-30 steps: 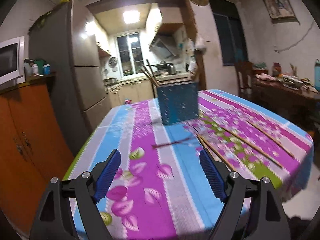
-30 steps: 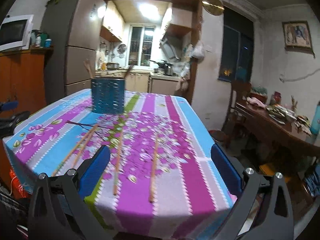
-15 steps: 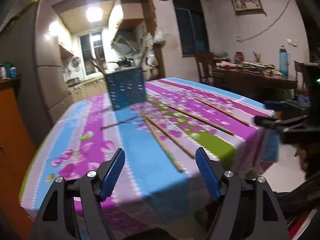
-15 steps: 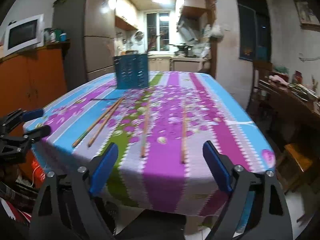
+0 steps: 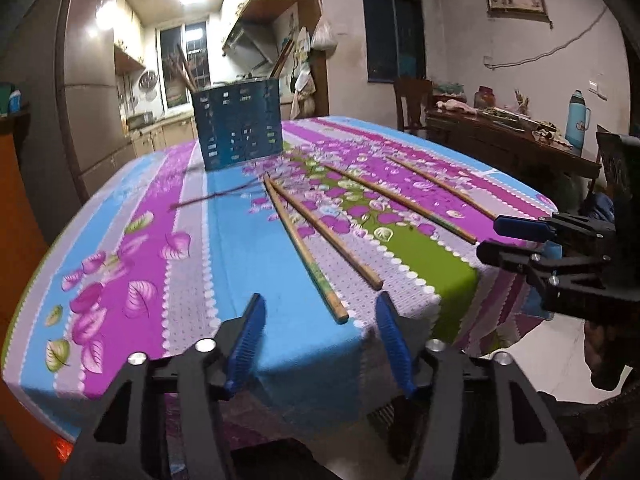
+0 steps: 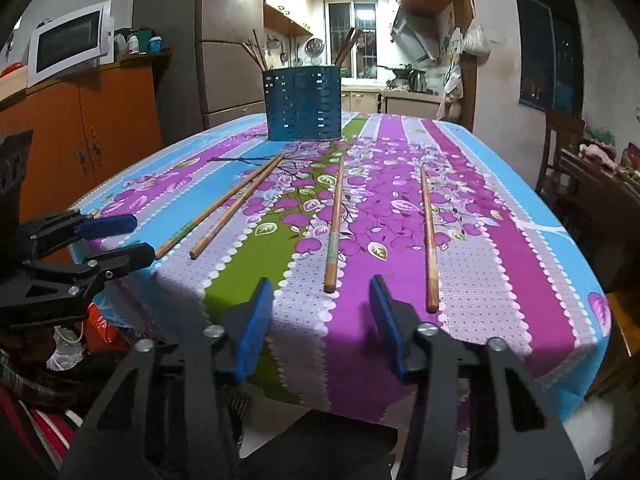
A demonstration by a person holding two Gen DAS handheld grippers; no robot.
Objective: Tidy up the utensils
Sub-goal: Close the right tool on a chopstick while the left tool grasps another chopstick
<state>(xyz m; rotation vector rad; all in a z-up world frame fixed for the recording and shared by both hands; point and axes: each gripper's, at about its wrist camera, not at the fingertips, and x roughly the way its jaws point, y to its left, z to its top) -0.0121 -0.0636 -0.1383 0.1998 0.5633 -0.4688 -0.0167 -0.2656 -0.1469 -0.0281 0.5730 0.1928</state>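
My left tongs point(image 5: 320, 332) and right tongs point(image 6: 320, 316) have just been closing, nothing between them yet. Four chopsticks point(image 6: 334, 224) lie on the desk point(image 6: 500, 240); the blue holder point(image 6: 303, 103) stands behind them.

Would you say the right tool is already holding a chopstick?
No, the right tool is open and empty, short of the nearest chopstick on the table.

Four wooden chopsticks point(image 6: 332, 224) flat before upright blue holder point(image 6: 303, 103)
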